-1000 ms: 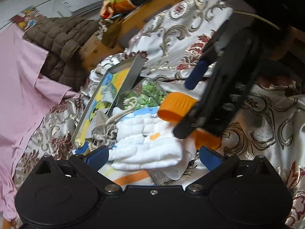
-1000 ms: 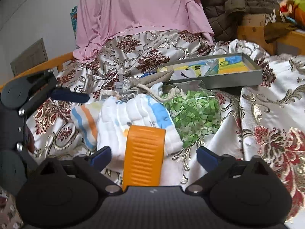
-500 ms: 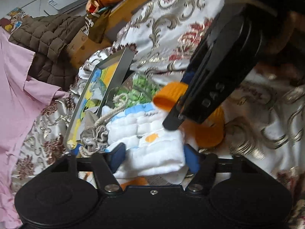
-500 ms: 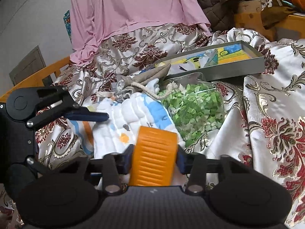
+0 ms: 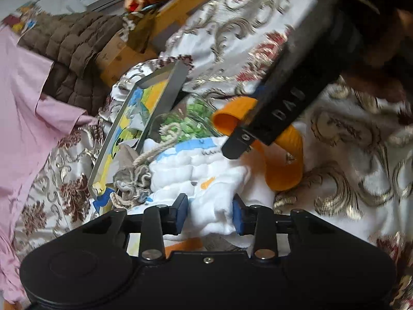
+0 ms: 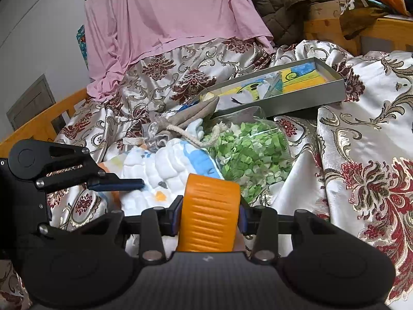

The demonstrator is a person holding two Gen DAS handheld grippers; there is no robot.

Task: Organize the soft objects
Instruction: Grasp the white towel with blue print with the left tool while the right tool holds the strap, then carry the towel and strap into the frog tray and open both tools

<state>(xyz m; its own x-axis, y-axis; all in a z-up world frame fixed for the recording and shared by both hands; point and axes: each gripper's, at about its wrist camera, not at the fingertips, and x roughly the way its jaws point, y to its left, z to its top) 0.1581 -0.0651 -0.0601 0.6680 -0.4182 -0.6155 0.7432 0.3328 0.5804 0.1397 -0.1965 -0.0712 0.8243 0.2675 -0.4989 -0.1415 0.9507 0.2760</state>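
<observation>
A folded white quilted cloth with blue and orange marks lies on the patterned bedspread. My left gripper is shut on its near edge. My right gripper is shut on an orange ribbed band, which curves beside the cloth in the left wrist view. The white cloth lies just beyond the band in the right wrist view, with the left gripper's fingers on its left side. A grey drawstring pouch rests against the cloth.
A clear bag of green scraps lies behind the cloth. A grey tray with a colourful picture sits further back. A pink garment, a brown quilted jacket and the wooden bed frame border the bedspread.
Both grippers went from open to shut: the left closed on the white cloth's edge, the right closed on the orange band. The right gripper moved nearer over the cloth.
</observation>
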